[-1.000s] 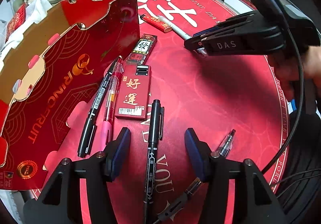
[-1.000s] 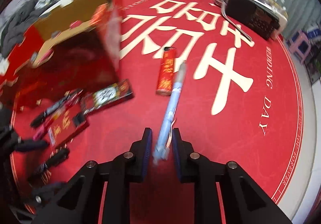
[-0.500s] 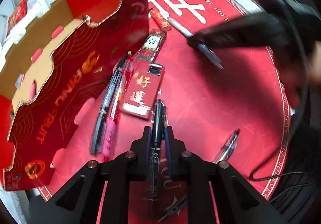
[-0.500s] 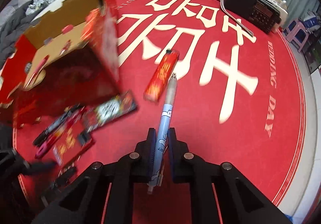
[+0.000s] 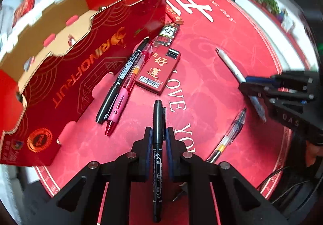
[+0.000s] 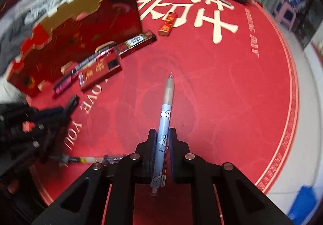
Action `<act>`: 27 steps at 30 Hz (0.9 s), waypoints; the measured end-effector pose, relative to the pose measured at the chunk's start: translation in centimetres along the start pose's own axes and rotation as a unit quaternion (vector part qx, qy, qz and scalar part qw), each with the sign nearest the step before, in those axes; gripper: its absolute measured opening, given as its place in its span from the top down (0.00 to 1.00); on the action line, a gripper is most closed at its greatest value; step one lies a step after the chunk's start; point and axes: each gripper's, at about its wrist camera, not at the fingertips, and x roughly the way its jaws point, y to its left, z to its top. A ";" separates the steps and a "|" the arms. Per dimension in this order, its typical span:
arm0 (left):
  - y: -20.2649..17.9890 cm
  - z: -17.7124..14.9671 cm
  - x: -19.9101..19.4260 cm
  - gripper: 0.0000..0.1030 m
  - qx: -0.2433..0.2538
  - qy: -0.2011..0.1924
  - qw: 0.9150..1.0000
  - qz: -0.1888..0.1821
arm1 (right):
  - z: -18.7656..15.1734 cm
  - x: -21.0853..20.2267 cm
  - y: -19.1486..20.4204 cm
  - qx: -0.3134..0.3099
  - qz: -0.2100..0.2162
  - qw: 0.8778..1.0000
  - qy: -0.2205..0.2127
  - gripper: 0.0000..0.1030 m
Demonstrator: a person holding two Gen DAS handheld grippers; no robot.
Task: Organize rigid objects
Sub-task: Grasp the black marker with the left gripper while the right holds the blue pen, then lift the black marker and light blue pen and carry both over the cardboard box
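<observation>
Far left of the left tool [image 5: 158, 138] stands the red cardboard box [image 5: 66, 67], open at the top. Just beside its wall, ahead and left of that tool, a black pen [image 5: 123, 81] and a pink pen [image 5: 129, 91] lie side by side, with a red card pack [image 5: 159, 71] to their right on the red tabletop [image 5: 201, 87]. The left tool is clamped on a black marker [image 5: 158, 124], which points straight ahead between its fingers. To its right a clear pen [image 5: 230, 136] lies flat. Farther right, the right tool [image 6: 162, 140] is closed on a light blue pen [image 6: 164, 122], tip forward. Ahead and left of that tool sits an orange lighter [image 6: 168, 23].
</observation>
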 end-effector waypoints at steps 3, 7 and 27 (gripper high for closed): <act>-0.3 0.1 0.0 0.86 0.009 0.000 1.000 0.010 | 0.3 0.2 0.6 -0.021 -0.011 1.000 -0.005 0.87; 0.3 0.0 0.0 0.86 -0.015 0.008 1.000 0.006 | -0.2 0.0 0.1 0.005 0.003 1.000 -0.003 0.87; 0.2 -0.6 -0.7 0.86 -0.018 -0.008 1.000 0.009 | -1.1 -0.7 0.8 0.034 0.004 0.999 -0.015 0.87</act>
